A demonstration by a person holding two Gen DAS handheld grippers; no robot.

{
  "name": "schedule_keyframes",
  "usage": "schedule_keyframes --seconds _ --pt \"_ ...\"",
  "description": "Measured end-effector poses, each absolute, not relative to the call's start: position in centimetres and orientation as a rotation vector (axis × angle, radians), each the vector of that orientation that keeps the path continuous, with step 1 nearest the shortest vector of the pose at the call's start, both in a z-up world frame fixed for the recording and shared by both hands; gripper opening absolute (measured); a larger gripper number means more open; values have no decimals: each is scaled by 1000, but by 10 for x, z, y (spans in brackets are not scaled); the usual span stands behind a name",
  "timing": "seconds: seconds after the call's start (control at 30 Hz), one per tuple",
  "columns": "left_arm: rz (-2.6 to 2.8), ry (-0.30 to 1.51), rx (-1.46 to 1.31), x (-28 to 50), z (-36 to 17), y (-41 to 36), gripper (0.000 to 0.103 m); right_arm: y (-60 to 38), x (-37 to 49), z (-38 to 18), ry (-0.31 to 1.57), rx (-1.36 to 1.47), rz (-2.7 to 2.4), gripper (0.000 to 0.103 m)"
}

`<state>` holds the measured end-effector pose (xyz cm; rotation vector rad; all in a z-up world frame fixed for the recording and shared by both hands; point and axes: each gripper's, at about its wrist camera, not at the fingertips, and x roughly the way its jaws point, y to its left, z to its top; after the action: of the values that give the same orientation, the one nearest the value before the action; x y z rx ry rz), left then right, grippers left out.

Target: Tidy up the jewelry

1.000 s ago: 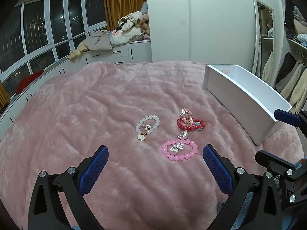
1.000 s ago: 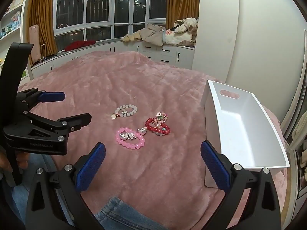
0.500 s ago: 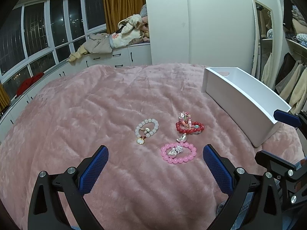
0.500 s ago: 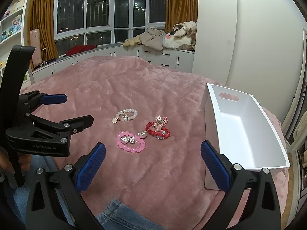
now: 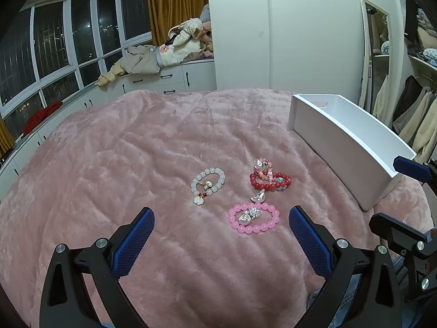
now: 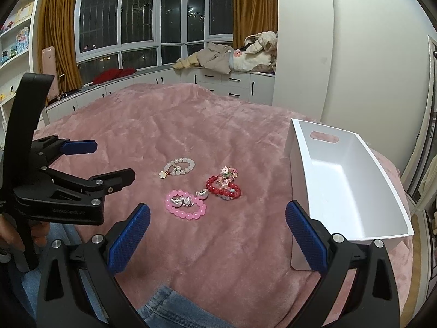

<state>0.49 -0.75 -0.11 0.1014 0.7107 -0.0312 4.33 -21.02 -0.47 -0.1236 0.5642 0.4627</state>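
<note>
Three bead bracelets lie on the pink blanket: a white one with a pendant (image 5: 209,183) (image 6: 179,167), a red one with mixed charms on it (image 5: 270,180) (image 6: 224,184), and a pink one with silver charms (image 5: 254,218) (image 6: 185,204). A white bin (image 5: 347,142) (image 6: 347,180) stands to their right, nothing visible inside. My left gripper (image 5: 221,242) is open and empty, just short of the bracelets. My right gripper (image 6: 218,239) is open and empty, near the bin's front corner. The left gripper also shows in the right wrist view (image 6: 84,164).
The pink blanket (image 5: 136,150) covers the bed. White drawers with piled clothes (image 6: 232,54) run under the windows beyond it. A white wall and a mirror (image 5: 374,52) stand behind the bin. Denim-clad legs (image 6: 174,309) are at the near edge.
Both grippers have tilted slightly, so the bracelets and bin sit a little lower in both views. Nothing was taken hold of; both grippers stay open.
</note>
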Motion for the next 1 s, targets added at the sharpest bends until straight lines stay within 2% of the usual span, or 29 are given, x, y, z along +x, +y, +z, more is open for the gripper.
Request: schedule_keyframes --seconds 1.0 --pt "-30 715 78 7 0 -3 100 -210 47 -7 585 -121 459 98"
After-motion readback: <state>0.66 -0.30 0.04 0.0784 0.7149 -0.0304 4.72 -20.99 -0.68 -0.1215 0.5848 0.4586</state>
